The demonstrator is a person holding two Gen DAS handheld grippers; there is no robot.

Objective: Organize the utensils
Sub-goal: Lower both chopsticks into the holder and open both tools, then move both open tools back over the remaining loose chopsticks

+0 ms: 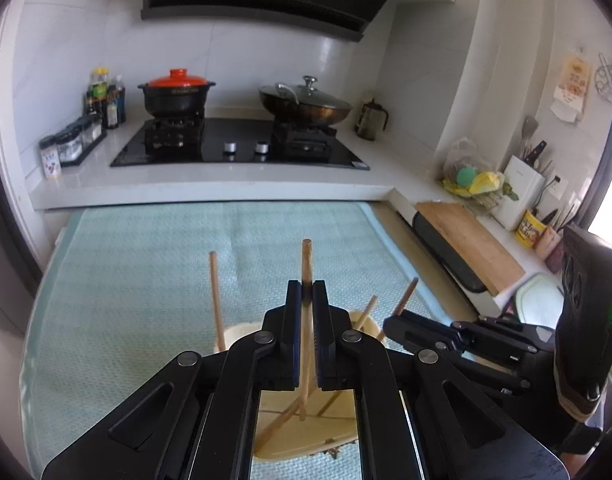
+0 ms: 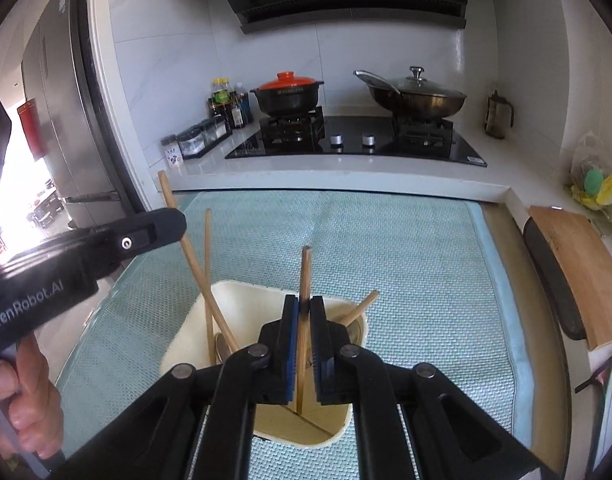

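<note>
On the green mat, near its front edge, stands a cream utensil holder with several chopsticks leaning in it. At its left side, two loose chopsticks tilt against the rim. The left gripper hangs over the holder, clenched on one upright chopstick whose lower end reaches down into a compartment, its tip touching or just above the floor; which, I cannot tell. To the right, the right gripper is likewise clamped on another chopstick, standing almost vertical with its foot inside the holder near a divider. One more stick slants out over the holder's right rim.

The step in hand looks like dropping chopsticks into the holder, both at the point of release. Next, each gripper probably needs to loosen its jaws so the stick settles, then lift straight up without knocking the leaning ones.
</note>
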